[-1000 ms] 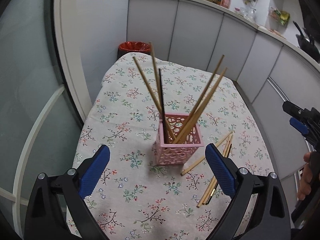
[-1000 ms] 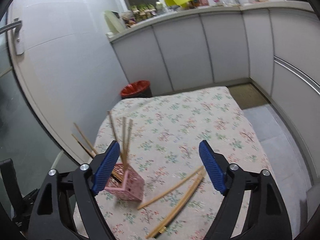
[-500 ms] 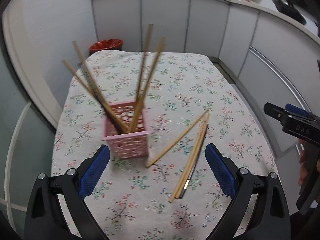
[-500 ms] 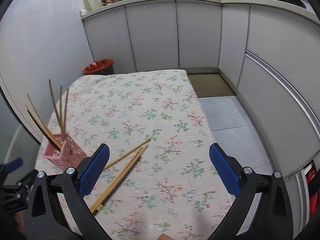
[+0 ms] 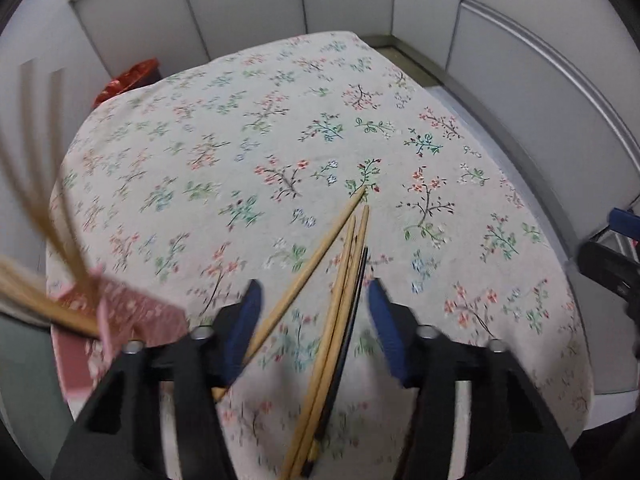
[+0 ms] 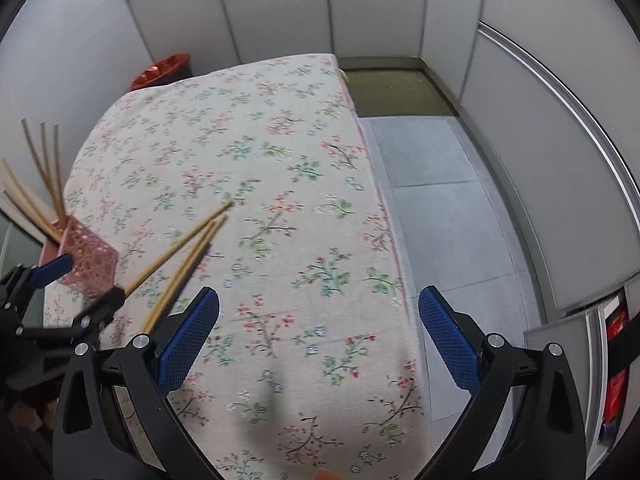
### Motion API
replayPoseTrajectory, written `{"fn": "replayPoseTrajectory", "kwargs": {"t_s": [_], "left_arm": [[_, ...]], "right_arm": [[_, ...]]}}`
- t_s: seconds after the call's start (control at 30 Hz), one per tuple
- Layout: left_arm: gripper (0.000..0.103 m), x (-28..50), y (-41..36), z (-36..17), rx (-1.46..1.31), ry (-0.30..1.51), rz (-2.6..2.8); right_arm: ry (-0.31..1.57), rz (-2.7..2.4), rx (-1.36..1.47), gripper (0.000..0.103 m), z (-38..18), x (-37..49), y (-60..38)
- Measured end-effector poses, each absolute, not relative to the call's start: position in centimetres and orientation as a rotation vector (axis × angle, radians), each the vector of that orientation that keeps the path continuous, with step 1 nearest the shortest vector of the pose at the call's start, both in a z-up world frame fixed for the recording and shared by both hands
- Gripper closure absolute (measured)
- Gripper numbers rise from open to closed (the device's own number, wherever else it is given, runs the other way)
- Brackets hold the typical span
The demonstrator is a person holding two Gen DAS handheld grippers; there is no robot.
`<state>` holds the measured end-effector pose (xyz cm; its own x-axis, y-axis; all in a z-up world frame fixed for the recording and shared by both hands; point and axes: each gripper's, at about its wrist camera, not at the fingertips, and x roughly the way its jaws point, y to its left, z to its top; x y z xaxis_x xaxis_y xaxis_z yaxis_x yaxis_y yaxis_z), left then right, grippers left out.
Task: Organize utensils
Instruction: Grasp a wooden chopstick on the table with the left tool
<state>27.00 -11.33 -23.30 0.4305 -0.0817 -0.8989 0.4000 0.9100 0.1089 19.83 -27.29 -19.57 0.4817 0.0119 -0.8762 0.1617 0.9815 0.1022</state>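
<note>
Several chopsticks [image 5: 340,300] run seemingly untouched beneath closing fingers [image 5: 244,324].

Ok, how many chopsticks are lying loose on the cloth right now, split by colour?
Light wooden chopsticks: 3
Black chopstick: 1
Total: 4 loose on the floral cloth. The ones standing in the pink holder are not counted.

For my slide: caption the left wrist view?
Left gripper closing around loose chopsticks on floral tablecloth.
</note>
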Motion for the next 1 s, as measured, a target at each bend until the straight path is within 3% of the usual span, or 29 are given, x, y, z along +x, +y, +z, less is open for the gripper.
{"fn": "replayPoseTrajectory", "kwargs": {"t_s": [0.2, 0.47, 0.7, 1.0], "left_arm": [[0.081, 31.5, -12.7, -26.6, 0.349, 1.187, -0.315], [0.082, 34.0, -13.8, -28.7, 0.322, 1.243, -0.332], [0.095, 33.9, -13.1, -28.7, 0.242, 1.220, -0.304], [0.097, 28.5, -10.5, -24.0, 0.218, 1.117, -0.308]], "right_arm": [[1.077, -0.058, 0.211, 0.007, -19.7, 20.0, -28.5], [1.087, -0.039, 0.232, 0.007, -19.9, 20.3, -29.7], [1.094, -0.044, 0.281, 0.007, -19.9, 20.3, -30.0], [1.108, -0.014, 0.310, 0.007, -19.8, 20.1, -28.8]]}}
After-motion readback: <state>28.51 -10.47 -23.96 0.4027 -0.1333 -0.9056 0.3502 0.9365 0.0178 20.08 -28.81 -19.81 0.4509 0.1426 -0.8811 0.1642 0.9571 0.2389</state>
